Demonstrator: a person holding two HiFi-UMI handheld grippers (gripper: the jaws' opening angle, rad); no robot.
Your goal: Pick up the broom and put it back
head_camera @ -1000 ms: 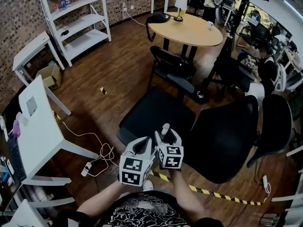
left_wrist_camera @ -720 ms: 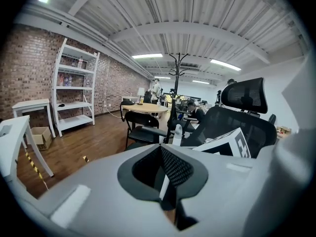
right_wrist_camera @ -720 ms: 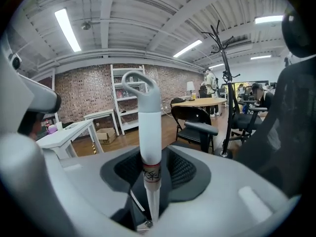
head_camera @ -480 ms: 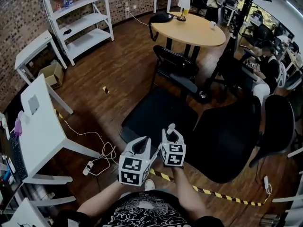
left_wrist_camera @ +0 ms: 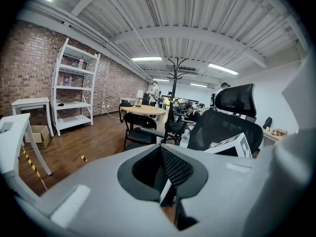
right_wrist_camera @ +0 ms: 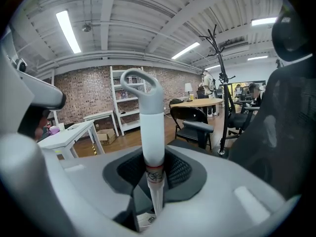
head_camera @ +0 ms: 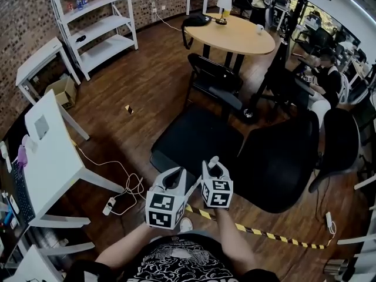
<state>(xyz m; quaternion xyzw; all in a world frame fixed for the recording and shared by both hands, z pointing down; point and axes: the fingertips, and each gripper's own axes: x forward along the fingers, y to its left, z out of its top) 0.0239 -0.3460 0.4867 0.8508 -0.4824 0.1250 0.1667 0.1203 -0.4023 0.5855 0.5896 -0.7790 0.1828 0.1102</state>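
Observation:
The broom shows only as a white handle with a loop at its top (right_wrist_camera: 150, 132), standing upright between the jaws of my right gripper (right_wrist_camera: 154, 169), whose pads press on it from both sides. In the head view the loop (head_camera: 213, 160) pokes out above the right gripper (head_camera: 215, 170), which hangs over the front of a black chair seat (head_camera: 194, 137). The broom's head is hidden. My left gripper (head_camera: 174, 180) is close beside it on the left, its jaws (left_wrist_camera: 162, 154) together with nothing between them.
A large black office chair (head_camera: 282, 157) stands right beside the grippers. A white desk (head_camera: 53, 157) is at the left, with cables and a power strip (head_camera: 120, 195) on the wooden floor. Farther off are a round table (head_camera: 232, 37), a folding chair (head_camera: 214, 78) and white shelves (head_camera: 97, 22).
Both grippers have drifted a little to the right and forward over the chair seat. The handle's top stays between the right jaws throughout.

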